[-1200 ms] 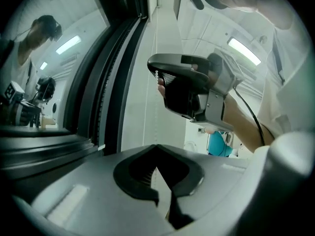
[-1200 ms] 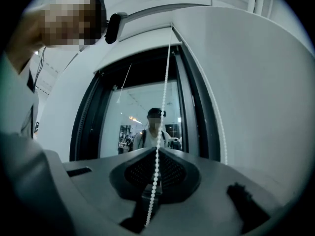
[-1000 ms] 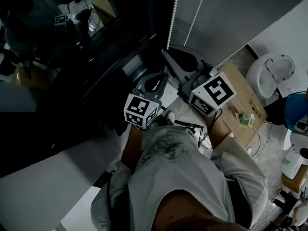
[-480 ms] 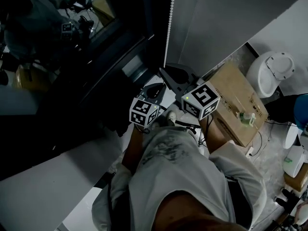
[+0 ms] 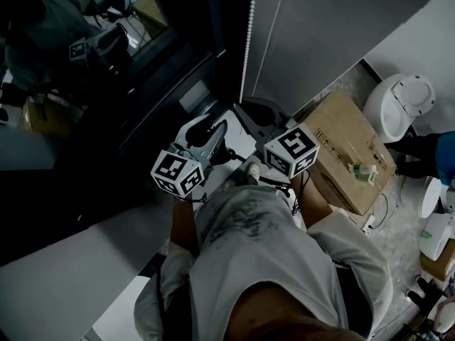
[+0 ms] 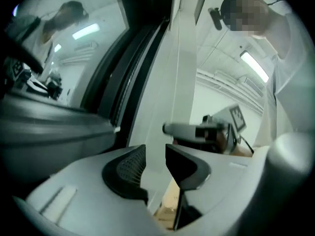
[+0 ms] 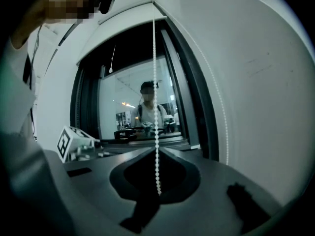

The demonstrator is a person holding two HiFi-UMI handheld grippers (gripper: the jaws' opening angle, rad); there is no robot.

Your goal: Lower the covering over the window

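I have my right gripper (image 5: 244,107) clamped on the white bead chain (image 5: 248,41), which hangs down the right-hand edge of the window (image 5: 106,69). The right gripper view shows the beads pinched between its closed jaws in front of the window's dark glass. My left gripper (image 5: 205,125) sits by the window's lower frame; its jaws have just been opening and stand apart with nothing between them. The grey blind (image 5: 341,27) hangs just right of the window, on the far side of the chain.
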